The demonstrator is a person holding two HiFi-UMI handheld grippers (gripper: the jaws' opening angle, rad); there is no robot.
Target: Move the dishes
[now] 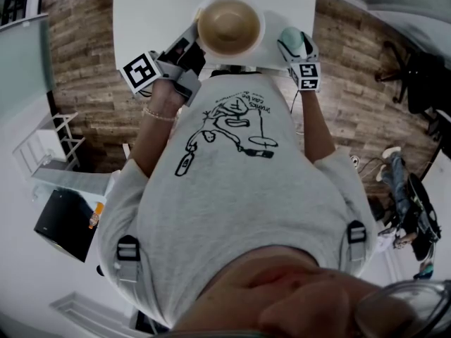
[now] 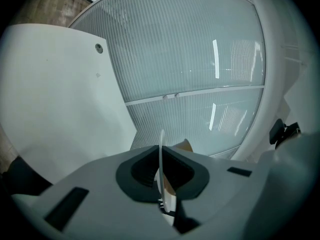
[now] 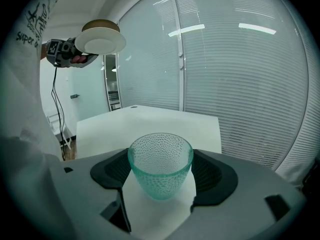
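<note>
Bare white table [image 3: 150, 121] ahead, ribbed glass wall [image 3: 240, 84] beyond it, open wood floor [image 1: 77, 62] either side

Light grey T-shirt [image 1: 232, 210], black line drawing [image 1: 232, 129], thin bracelet [image 1: 158, 114], black shoulder-strap buckles [image 1: 127, 248]

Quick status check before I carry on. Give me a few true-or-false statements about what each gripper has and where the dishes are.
1. The left gripper has its jaws shut on the rim of the white plate. True.
2. The plate rests on the white table. False: it is held up in the air, clear of the table.
3. A brown bowl sits on the plate. True.
4. The right gripper is empty. False: its jaws grip a green glass cup.
5. The cup lies on its side. False: it is upright, mouth up.
</note>
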